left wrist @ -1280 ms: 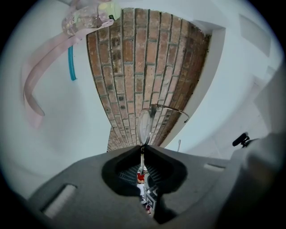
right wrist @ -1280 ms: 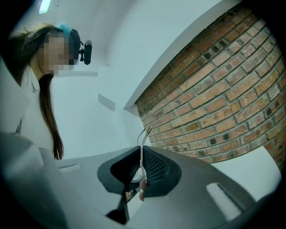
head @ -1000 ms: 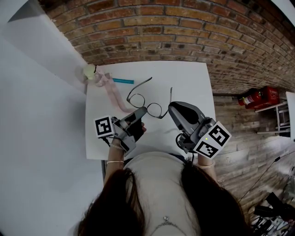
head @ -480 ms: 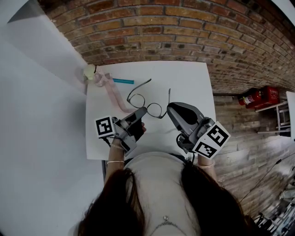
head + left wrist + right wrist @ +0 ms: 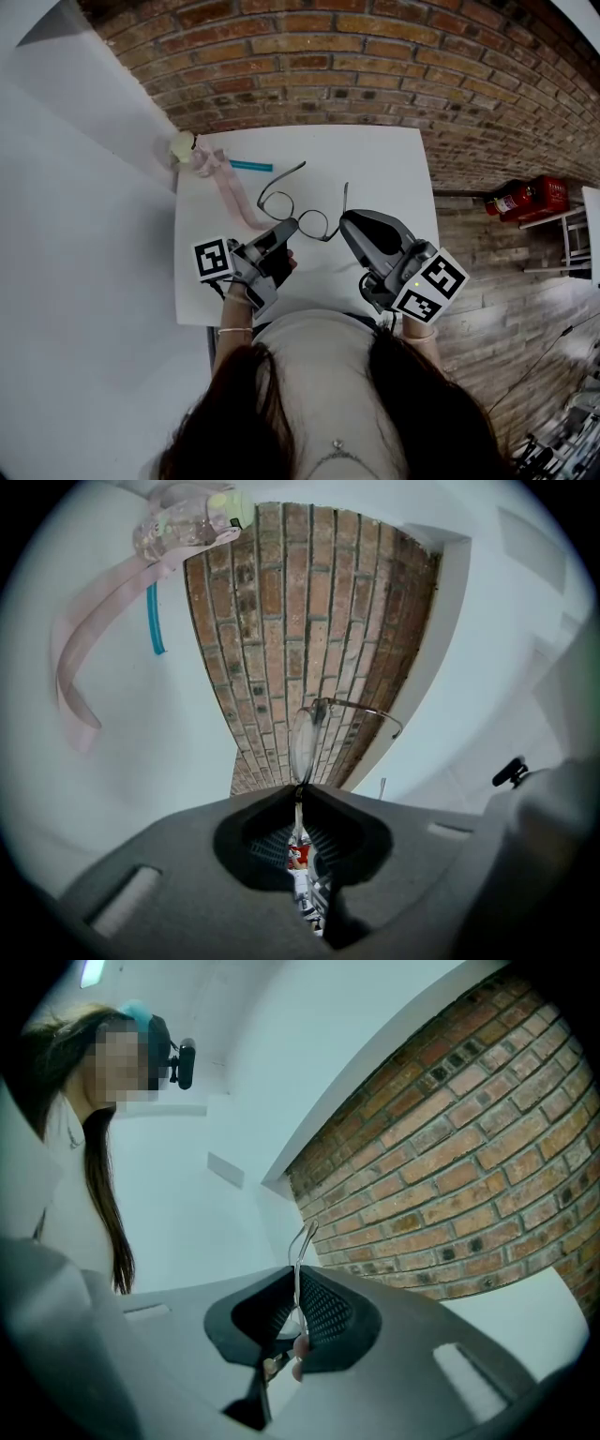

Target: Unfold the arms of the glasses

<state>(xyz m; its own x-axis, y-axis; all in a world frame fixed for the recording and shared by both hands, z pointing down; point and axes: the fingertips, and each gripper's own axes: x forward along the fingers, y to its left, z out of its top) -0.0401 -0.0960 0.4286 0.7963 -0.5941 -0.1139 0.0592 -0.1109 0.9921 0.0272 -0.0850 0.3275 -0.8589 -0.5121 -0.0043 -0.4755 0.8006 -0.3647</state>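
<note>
Head view: glasses [image 5: 313,225] sit mid-table [image 5: 380,159], between the two grippers; can't tell if they're lifted or resting. Left gripper [image 5: 292,225] is clamped on the lens rim. Right gripper [image 5: 345,221] is pinched on the thin temple arm [image 5: 302,1241]. Both arms look swung out, so the unfold step is likely at its end. Next move calls for a gentle release without bending the wire.

Even soft light, strong fisheye edges
</note>
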